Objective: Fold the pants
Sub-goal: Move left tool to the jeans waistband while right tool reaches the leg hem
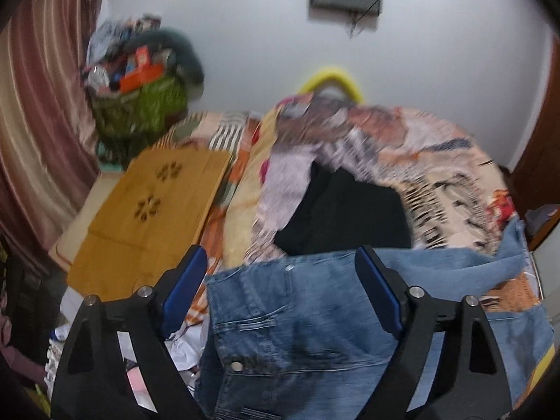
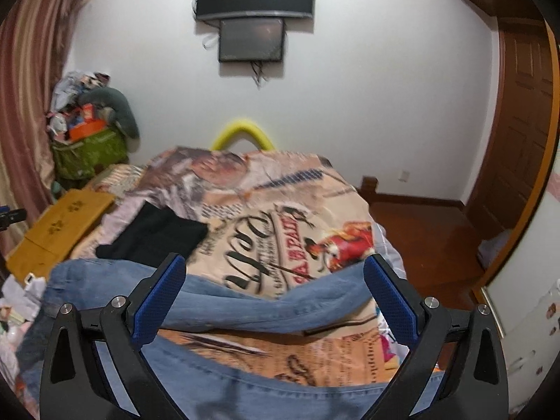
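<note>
We're early in the fold — jeans (image 1: 297, 332) lie rumpled across the near end of the bed (image 2: 297, 189). Left gripper (image 1: 280, 280) and right gripper (image 2: 274, 287) both released, hovering over denim. Next we'd need to grasp an edge — waistband or leg.
</note>
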Demonstrator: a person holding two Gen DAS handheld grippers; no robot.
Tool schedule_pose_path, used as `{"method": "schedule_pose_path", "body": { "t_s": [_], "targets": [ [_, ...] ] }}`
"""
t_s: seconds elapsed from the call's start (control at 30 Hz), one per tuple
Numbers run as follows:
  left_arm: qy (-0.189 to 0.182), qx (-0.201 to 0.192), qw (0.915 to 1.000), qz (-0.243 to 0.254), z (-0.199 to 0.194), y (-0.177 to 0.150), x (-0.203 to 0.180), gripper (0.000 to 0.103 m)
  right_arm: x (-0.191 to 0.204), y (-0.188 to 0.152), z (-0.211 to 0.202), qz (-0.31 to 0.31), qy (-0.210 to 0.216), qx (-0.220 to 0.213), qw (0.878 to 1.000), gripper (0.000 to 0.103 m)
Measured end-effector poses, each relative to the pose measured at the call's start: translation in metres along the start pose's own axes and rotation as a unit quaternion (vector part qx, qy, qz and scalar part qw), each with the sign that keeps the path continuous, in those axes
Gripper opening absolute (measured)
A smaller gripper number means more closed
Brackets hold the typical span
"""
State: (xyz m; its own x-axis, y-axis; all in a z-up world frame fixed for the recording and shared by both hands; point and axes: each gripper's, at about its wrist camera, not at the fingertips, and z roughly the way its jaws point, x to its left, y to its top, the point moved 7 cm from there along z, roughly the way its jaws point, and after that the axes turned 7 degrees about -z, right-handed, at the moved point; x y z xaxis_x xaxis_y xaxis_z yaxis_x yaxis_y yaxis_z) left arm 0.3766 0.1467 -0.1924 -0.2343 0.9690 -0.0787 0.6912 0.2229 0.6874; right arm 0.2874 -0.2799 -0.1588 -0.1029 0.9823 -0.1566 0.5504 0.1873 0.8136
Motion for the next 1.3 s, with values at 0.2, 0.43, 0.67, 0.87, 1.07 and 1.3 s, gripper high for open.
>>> {"method": "schedule_pose_path", "body": {
  "t_s": [0.2, 0.43, 0.67, 0.87, 1.07, 1.3],
  "targets": [
    [0.050, 0.065, 0.9966, -0.007, 0.074, -0.025, 0.036, 0.082, -0.030, -0.024, 0.052, 0.008, -0.026, 0.058, 0.998, 0.091],
    [0.081, 0.140, 0.9867, -0.017, 0.140, -0.063, 0.064, 0.082, -0.059, -0.056, 0.111, 0.035, -0.046, 0.124, 0.991, 0.084],
    [0.084, 0.182, 0.9791, -0.032, 0.186, -0.097, 0.073, 0.088, -0.099, -0.082, 0.159, 0.071, -0.082, 0.175, 0.979, 0.083],
    [0.076, 0.177, 0.9794, -0.062, 0.195, -0.105, 0.085, 0.103, -0.148, -0.111, 0.164, 0.150, -0.091, 0.193, 0.965, 0.083],
    [0.069, 0.182, 0.9767, -0.089, 0.200, -0.110, 0.086, 0.103, -0.169, -0.122, 0.180, 0.191, -0.077, 0.204, 0.957, 0.083],
    [0.112, 0.168, 0.9788, -0.036, 0.196, -0.107, 0.074, 0.103, -0.161, -0.095, 0.220, 0.195, -0.042, 0.197, 0.960, 0.077]
  ]
}}
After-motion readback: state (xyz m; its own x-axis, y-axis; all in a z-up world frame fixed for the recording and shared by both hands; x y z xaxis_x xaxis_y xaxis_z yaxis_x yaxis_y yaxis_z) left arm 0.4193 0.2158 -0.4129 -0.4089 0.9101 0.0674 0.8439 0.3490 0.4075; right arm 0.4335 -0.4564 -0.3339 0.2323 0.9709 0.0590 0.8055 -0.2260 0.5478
